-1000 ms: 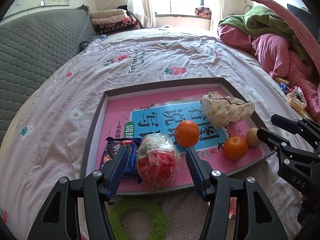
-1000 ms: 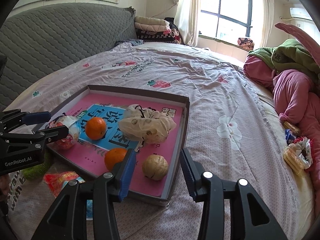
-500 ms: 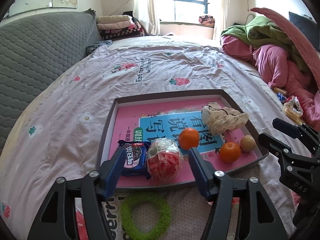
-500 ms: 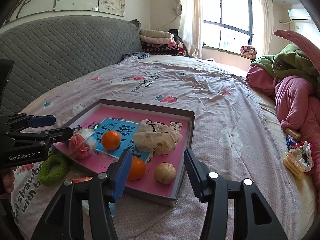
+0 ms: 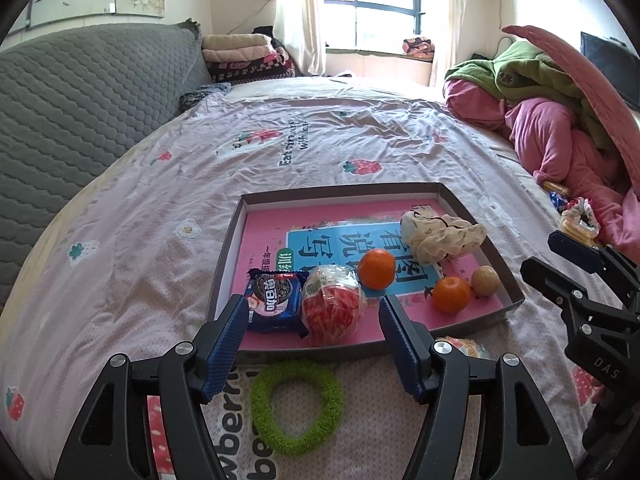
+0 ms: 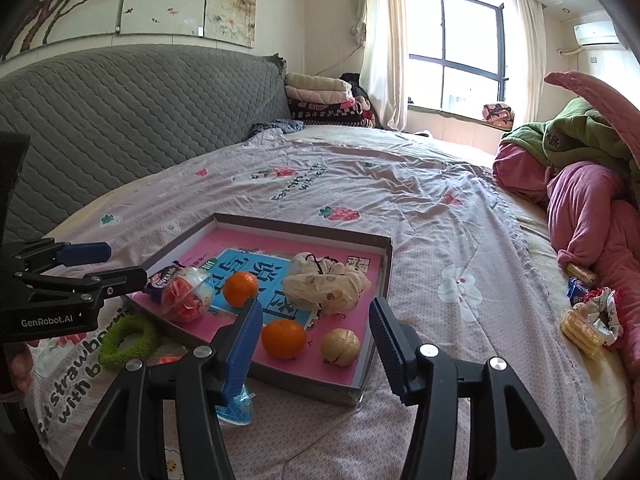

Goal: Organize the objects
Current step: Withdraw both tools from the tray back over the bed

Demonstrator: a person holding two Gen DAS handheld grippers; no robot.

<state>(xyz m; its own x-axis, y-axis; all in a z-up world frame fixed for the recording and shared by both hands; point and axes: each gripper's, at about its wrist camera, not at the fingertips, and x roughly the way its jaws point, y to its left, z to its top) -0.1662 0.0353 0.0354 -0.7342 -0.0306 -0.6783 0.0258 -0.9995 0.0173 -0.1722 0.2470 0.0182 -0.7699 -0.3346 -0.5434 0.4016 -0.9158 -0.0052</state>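
I see open bedspread beyond the tray [image 5: 340, 192], toward the window. Inside the tray, its far left corner is bare; the near half is crowded by the oranges [image 5: 376, 268], cookie pack [image 5: 274, 300] and scrunchie [image 5: 440, 236].

a shallow box lid [image 5: 500, 264] lies on the bed [image 5: 160, 240]. in it, seen from the left wrist view: a biscuit packet [image 5: 274, 300] at the near left corner, a bag of sweets [image 5: 332, 308] just right of it, touching; an orange [image 5: 376, 268] behind the bag; a scrunchie [image 5: 440, 236] toward the far right; a second orange [image 5: 452, 294] and a walnut [image 5: 485, 280] side by side near the right wall. a ring [image 5: 296, 406] lies on the bed before the lid. a pile of bedding [image 5: 560, 120] sits at the bed's right edge, folded blankets [image 5: 244, 56] at its far left.
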